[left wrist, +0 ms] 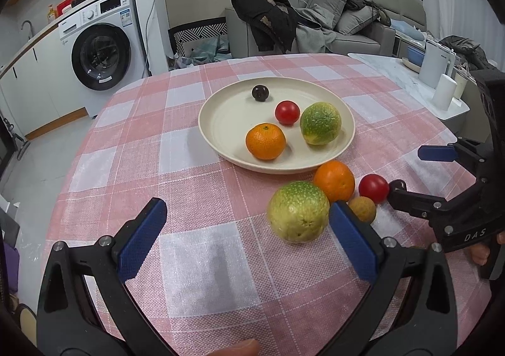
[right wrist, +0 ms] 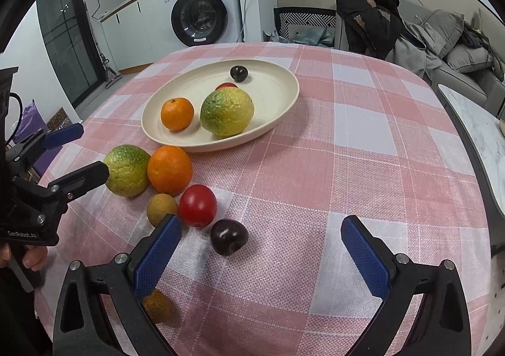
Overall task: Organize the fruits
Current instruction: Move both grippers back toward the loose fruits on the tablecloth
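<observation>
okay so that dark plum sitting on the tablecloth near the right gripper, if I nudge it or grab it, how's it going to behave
The dark plum looks round and rests on flat cloth, so a nudge would probably send it rolling, perhaps toward the tomato close beside it. Its glossy skin hints that it may slip between the pads. The right gripper stands open, wider than the plum, so it should fit.

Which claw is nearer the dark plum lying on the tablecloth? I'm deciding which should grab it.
Right. The right claw is open with the plum just ahead, near its left finger. The left claw sits farther off, beside the green-yellow fruit.

Even indoor light, soft shadows, sharp centre (edges bowed, corners black).
</observation>
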`<action>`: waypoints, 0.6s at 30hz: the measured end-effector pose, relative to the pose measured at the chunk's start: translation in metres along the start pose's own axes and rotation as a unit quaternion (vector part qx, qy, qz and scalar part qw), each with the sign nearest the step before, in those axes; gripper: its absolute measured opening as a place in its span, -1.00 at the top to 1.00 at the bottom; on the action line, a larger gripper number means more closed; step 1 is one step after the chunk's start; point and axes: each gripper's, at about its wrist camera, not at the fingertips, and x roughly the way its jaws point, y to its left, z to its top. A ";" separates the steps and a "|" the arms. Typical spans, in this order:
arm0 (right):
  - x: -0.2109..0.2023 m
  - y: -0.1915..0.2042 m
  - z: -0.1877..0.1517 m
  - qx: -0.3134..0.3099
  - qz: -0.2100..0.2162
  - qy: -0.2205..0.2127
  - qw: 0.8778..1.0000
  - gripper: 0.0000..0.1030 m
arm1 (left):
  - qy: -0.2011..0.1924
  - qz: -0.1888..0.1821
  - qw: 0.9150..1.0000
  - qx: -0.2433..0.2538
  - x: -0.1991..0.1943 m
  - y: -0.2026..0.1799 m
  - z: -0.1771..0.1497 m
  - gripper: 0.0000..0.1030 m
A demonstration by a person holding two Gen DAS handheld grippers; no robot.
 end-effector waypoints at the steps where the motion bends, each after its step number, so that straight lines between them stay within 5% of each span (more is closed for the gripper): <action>1: 0.001 0.000 0.000 -0.001 0.000 0.002 1.000 -1.00 | 0.002 0.000 1.000 0.000 0.001 0.000 0.000 -0.99; 8: 0.005 0.005 -0.004 -0.011 0.018 0.015 1.000 -0.96 | 0.008 0.001 1.000 0.003 0.006 -0.003 -0.002 -0.99; 18: 0.008 0.006 -0.005 -0.011 0.024 0.019 0.999 -0.61 | 0.010 0.000 1.000 0.004 0.007 -0.003 -0.002 -0.99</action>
